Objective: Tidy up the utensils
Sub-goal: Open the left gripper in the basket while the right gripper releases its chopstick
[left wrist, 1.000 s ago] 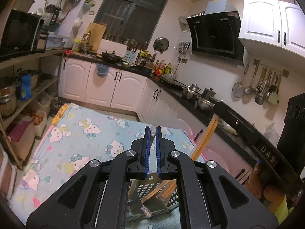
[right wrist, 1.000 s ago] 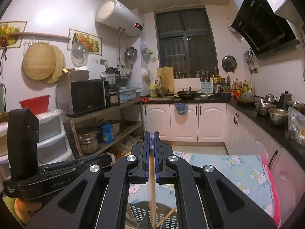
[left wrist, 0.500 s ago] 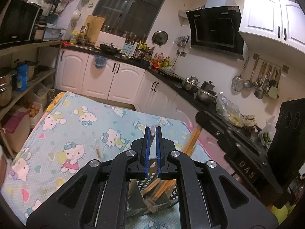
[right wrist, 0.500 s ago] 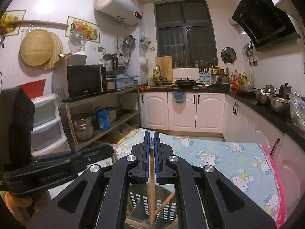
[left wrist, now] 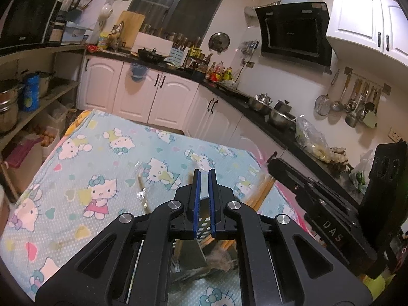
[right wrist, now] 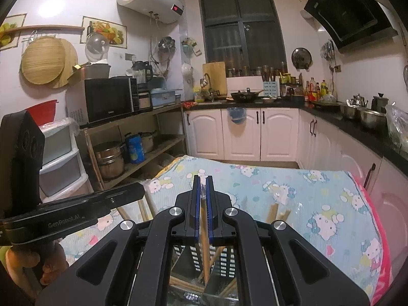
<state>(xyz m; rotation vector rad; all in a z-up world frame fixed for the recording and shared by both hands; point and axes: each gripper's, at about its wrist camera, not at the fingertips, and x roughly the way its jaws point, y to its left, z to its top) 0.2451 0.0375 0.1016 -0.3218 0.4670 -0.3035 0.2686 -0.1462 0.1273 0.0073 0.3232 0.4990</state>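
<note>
My right gripper [right wrist: 203, 181] is shut on a wrapped wooden chopstick [right wrist: 204, 232] that hangs down between the jaws into a grey slotted utensil basket [right wrist: 224, 260] below it. Other wooden utensils [right wrist: 274, 211] lean in the basket. My left gripper [left wrist: 204, 176] is shut to a narrow gap and holds nothing; it hovers over the same basket [left wrist: 204, 224], where wooden handles [left wrist: 262, 193] stick out to the right. A wrapped chopstick [left wrist: 141, 188] lies on the Hello Kitty cloth [left wrist: 102, 168] left of the basket.
The other gripper's black body shows at the right of the left wrist view [left wrist: 331, 219] and at the left of the right wrist view [right wrist: 63, 216]. White cabinets [right wrist: 255, 132], a dark counter [left wrist: 255, 102] and shelves with pots [right wrist: 114, 153] surround the table.
Both grippers have dropped lower toward the basket and table. The chopstick in the right gripper has gone deeper into the basket. Both grippers stay shut.
</note>
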